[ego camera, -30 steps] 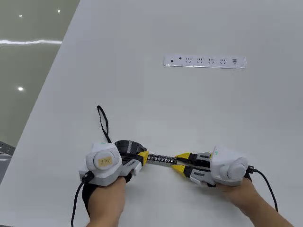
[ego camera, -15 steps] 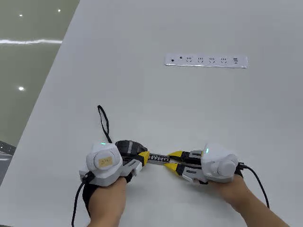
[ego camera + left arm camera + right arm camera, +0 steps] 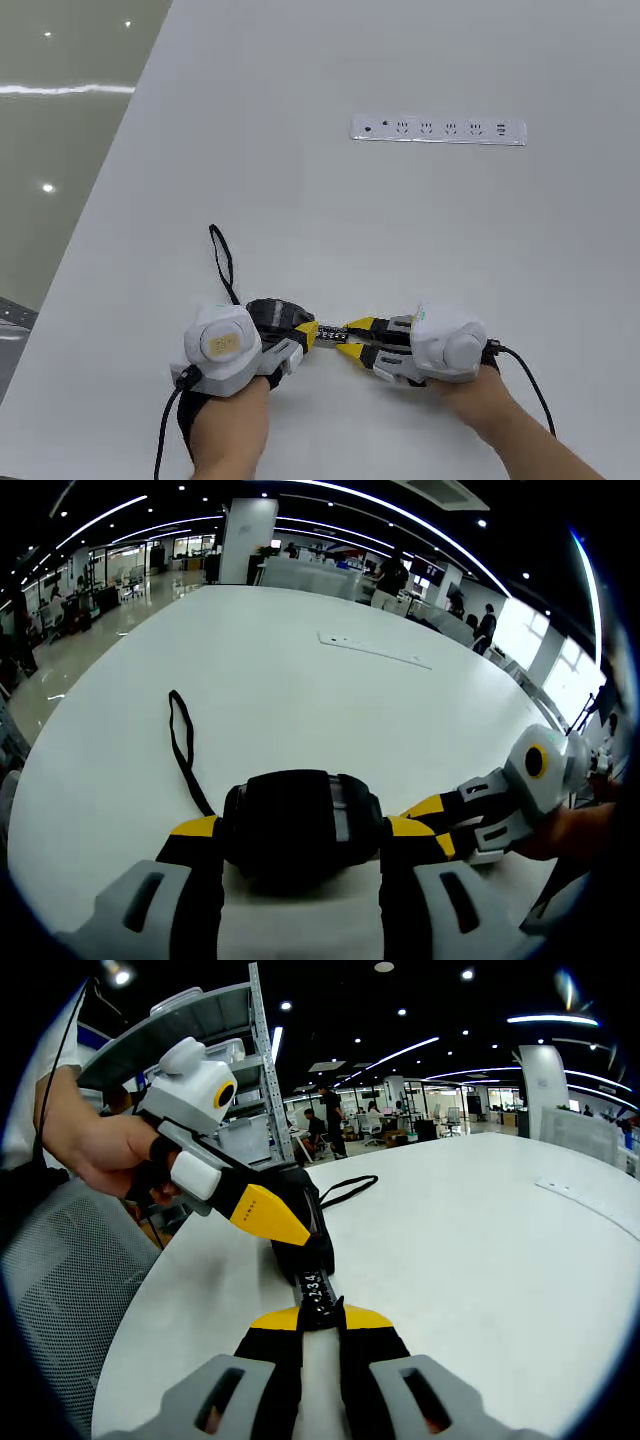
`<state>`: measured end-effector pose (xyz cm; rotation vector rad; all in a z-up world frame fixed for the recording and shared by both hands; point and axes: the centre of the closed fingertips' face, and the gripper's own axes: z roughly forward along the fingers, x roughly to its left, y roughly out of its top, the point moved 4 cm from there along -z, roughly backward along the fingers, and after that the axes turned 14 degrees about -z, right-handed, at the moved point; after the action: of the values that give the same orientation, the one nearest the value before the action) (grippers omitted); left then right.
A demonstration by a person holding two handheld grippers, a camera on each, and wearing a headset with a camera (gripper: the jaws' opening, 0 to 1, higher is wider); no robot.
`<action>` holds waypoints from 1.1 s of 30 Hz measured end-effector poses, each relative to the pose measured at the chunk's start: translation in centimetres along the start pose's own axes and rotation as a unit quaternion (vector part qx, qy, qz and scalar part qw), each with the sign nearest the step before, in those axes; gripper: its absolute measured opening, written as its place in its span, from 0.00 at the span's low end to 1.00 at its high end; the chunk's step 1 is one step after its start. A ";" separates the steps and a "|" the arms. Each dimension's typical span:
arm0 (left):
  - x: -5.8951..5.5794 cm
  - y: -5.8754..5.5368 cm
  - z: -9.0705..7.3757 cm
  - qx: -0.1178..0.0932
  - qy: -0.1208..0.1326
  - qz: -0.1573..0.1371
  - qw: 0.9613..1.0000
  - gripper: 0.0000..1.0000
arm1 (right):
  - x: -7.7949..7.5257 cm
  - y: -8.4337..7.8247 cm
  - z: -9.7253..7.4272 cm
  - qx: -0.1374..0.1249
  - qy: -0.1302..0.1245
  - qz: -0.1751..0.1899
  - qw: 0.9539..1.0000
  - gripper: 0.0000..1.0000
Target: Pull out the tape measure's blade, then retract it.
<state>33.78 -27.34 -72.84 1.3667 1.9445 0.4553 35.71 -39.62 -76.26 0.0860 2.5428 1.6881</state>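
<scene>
At the table's (image 3: 400,230) near edge the left gripper (image 3: 296,338) clamps the case (image 3: 300,825); the right gripper (image 3: 352,338) pinches the short blade (image 3: 312,1290) beside it. The case looks hard and slick (it may twist); the blade looks thin and springy, best held at its tip.

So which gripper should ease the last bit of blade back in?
Right. The right gripper is shut on the blade, with a short length showing outside the tape measure case; the left gripper is clamped on the case, steadying it.

Black tape measure (image 3: 272,312) shows a short blade (image 3: 332,335).
</scene>
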 end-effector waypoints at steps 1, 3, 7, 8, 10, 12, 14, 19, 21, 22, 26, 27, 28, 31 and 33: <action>0.0 0.0 0.0 0.001 0.000 0.000 1.000 0.60 | 0.0 0.0 0.1 0.000 0.000 -0.001 1.000 0.12; 0.0 0.0 0.0 0.000 0.000 -0.001 1.000 0.60 | 0.1 0.1 0.3 0.000 0.000 -0.002 1.000 0.12; 0.0 0.0 0.0 0.000 -0.001 -0.003 1.000 0.60 | 0.1 0.2 0.6 0.000 0.000 -0.004 1.000 0.12; 0.0 0.0 0.0 0.000 -0.001 -0.003 1.000 0.60 | 0.1 0.3 0.7 0.000 0.000 -0.005 1.000 0.12; 0.0 0.0 0.0 0.000 -0.002 -0.004 1.000 0.60 | 0.1 0.3 0.9 0.000 0.000 -0.005 1.000 0.12; 0.0 0.0 0.0 0.001 -0.002 -0.004 1.000 0.60 | 0.1 0.4 1.1 -0.001 0.000 -0.007 1.000 0.12; 0.1 0.1 0.0 0.000 -0.002 -0.005 1.000 0.60 | 0.1 0.5 1.4 -0.001 0.001 -0.008 1.000 0.12; 0.1 0.1 0.0 0.001 -0.003 -0.007 1.000 0.60 | 0.1 0.6 1.7 -0.001 0.000 -0.010 1.000 0.12; 0.1 0.1 0.0 0.001 -0.003 -0.008 1.000 0.60 | 0.1 0.7 1.8 -0.001 0.000 -0.010 1.000 0.12; 0.1 0.1 0.0 0.000 -0.003 -0.009 1.000 0.60 | 0.1 0.7 1.8 -0.001 0.000 -0.011 1.000 0.12; 0.1 0.2 0.0 -0.001 -0.004 -0.012 1.000 0.60 | 0.1 0.9 2.2 0.000 -0.001 -0.013 1.000 0.12; 0.1 0.2 0.0 0.000 -0.005 -0.013 1.000 0.60 | 0.1 0.9 2.3 0.000 -0.002 -0.014 1.000 0.12; 0.1 0.2 0.0 -0.001 -0.005 -0.015 1.000 0.60 | 0.1 0.9 2.4 0.000 -0.002 -0.014 1.000 0.12; 0.1 0.2 0.0 0.000 -0.006 -0.016 1.000 0.60 | 0.1 0.9 2.5 -0.001 -0.003 -0.015 1.000 0.11; 0.1 0.2 0.0 -0.001 -0.006 -0.016 1.000 0.60 | 0.1 0.9 2.5 -0.001 -0.003 -0.017 1.000 0.11</action>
<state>33.88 -27.15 -72.72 1.3321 1.9537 0.4323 35.88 -36.95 -76.39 0.0484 2.5245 1.6755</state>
